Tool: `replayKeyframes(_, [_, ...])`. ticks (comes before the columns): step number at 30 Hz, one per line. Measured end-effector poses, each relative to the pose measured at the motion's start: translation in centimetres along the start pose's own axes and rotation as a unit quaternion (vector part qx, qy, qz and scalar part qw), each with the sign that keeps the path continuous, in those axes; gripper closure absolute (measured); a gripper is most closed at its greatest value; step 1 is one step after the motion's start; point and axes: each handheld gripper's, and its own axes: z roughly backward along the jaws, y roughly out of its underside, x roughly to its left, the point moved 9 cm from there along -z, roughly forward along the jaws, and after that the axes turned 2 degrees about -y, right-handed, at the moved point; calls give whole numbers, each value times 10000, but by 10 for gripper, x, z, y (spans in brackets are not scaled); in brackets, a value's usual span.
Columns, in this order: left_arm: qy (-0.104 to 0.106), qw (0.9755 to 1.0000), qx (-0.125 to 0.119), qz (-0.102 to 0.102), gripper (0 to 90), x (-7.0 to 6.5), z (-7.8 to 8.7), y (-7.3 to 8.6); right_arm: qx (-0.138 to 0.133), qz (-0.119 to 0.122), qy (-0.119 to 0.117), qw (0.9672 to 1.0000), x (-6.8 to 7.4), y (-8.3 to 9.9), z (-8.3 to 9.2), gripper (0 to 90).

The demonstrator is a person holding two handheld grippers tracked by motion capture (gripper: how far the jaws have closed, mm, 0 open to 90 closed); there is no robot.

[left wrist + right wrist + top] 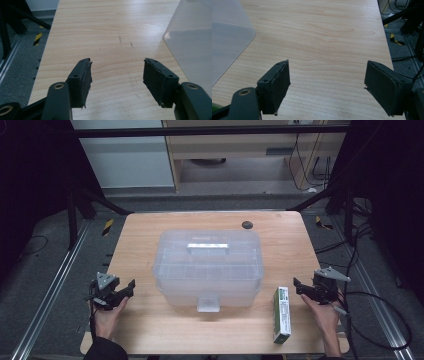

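High view first: the wooden table [150,330] carries one big thing, a translucent plastic storage box [207,267] with its lid shut, a handle on top and a latch tab facing me at the front edge. It sits square in the middle, long side running left to right.

Next down in size is the green and white carton [282,314], lying flat near the front right of the table. Its long axis runs away from me, roughly front to back, so its narrow end faces me. It lies just beside the box's front right corner, apart from it.

That carton is the thing my right gripper [306,289] is nearest to: it lies just inboard and a little toward me from those jaws, while my left gripper [127,290] is well apart from it, on the far side of the box. So the right hand looks like the natural one to take it, across the short width.

Both hands rest at the table's side edges, palms up under the tools, jaws pointing inward toward the box. Each gripper stands released, with nothing between the pads. A green sliver at the bottom left corner of the right gripper view is probably the carton, though too little shows to be sure.
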Motion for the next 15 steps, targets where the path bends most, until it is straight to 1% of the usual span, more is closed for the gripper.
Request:
replayKeyframes(2, [17,10000,-71,-63,402,-1,1,-4,-98,72,26,9999,1,-1,1,209])
replayKeyframes(3, [31,9999,-125,-88,398,-3,2,-6,-142,90,-2,9999,2,-2,1,206])
replayKeyframes(5, [171,9996,-167,-135,406,-7,5,-10,-154,155,-7,9998,3,-1,2,205])
replayKeyframes(6, [220,9994,-218,-173,401,-9,6,-12,-168,205,30,9996,2,-2,2,209])
replayKeyframes(8, [302,9990,-222,-251,392,-12,9,-14,-231,187,56,9995,2,-3,3,213])
replayKeyframes(9, [315,9989,-196,-283,381,-13,10,-15,-228,112,35,9997,2,-3,4,214])
replayKeyframes(11, [317,9988,-213,-317,375,-14,12,-17,-245,109,59,9996,2,-3,4,216])
replayKeyframes(12, [285,9983,-275,-420,348,-15,15,-21,-214,173,123,9995,3,-3,4,216])
replayKeyframes(13, [285,9983,-275,-420,347,-15,15,-21,-217,202,119,9995,4,-3,3,216])
replayKeyframes(14, [330,9981,-285,-443,344,-15,19,-26,-157,221,101,9996,6,-3,3,208])
replayKeyframes(15, [376,9979,-317,-421,343,-15,22,-28,-150,258,111,9995,6,-4,2,204])
